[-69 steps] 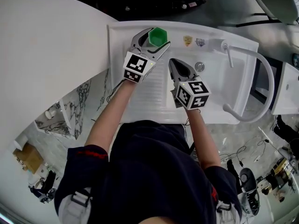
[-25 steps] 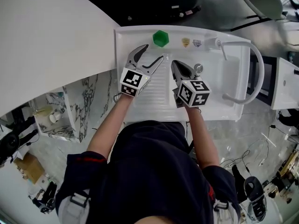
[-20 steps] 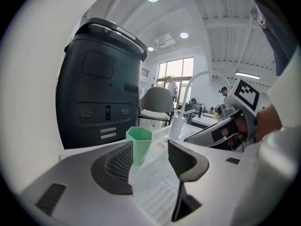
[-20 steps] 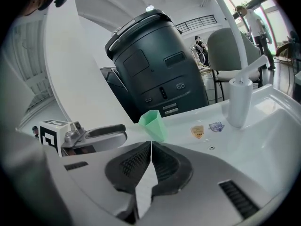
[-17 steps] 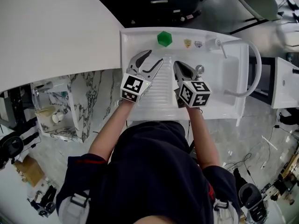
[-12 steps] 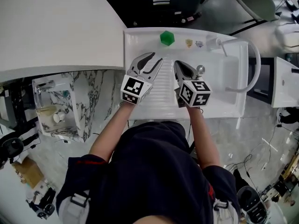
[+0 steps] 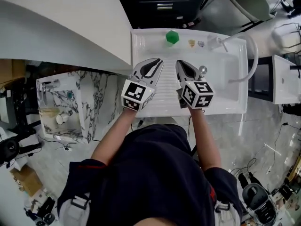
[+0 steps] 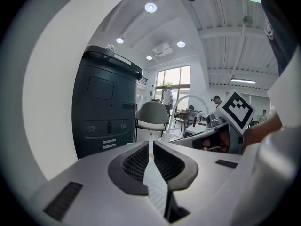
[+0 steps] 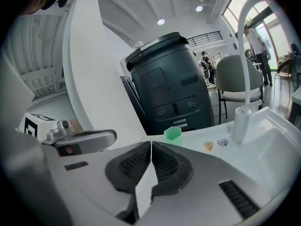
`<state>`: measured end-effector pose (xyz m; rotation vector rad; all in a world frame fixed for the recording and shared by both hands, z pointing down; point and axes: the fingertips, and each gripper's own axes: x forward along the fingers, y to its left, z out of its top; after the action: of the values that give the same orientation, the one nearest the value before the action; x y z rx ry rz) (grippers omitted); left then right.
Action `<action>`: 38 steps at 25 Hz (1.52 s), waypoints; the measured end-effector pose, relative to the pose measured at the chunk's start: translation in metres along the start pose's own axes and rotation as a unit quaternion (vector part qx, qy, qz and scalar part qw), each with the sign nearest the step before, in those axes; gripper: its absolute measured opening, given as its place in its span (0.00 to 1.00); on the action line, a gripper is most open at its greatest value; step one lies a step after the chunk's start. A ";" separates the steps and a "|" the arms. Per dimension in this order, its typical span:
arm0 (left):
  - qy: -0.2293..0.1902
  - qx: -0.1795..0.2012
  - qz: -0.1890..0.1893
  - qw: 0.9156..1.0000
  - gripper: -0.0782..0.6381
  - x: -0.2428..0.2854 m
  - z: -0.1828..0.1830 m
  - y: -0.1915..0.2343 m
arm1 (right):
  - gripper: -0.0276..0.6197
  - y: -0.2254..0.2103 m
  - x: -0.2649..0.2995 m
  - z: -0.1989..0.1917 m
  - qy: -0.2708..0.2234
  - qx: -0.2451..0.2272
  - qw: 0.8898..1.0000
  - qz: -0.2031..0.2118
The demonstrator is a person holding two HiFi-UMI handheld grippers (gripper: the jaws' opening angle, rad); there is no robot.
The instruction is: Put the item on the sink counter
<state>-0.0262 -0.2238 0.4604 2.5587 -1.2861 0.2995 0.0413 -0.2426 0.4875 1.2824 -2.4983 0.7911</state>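
Note:
A green hexagonal cup stands upright on the back ledge of the white sink unit; it also shows in the right gripper view. My left gripper hovers over the ribbed drainboard, well short of the cup. Its jaws are closing, their tips all but meeting, with nothing between them. My right gripper is beside it over the drainboard, shut and empty.
A curved white faucet arches over the basin at the right, with a drain knob. Two small stickers lie on the back ledge beside the cup. A white curved counter borders the left; a dark cabinet stands behind.
The left gripper has let go of the green cup, drawn back toward me over the drainboard, and its jaws have closed. The right gripper has stayed put and shut.

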 end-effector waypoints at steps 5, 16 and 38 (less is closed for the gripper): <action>-0.007 -0.002 0.002 1.000 0.15 -0.024 0.010 -0.006 | 0.10 0.021 -0.014 0.007 -0.019 -0.013 1.000 0.001; -0.028 0.053 0.000 0.998 0.14 -0.077 0.021 -0.027 | 0.10 0.066 -0.042 0.005 -0.037 -0.036 0.999 0.007; -0.049 0.045 0.009 0.998 0.14 -0.156 0.013 -0.045 | 0.10 0.130 -0.083 -0.012 -0.064 -0.089 0.994 0.008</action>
<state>-0.0806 -0.0847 0.3953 2.6692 -1.3598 0.2432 -0.0144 -0.1181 0.4151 1.2895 -2.6129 0.4896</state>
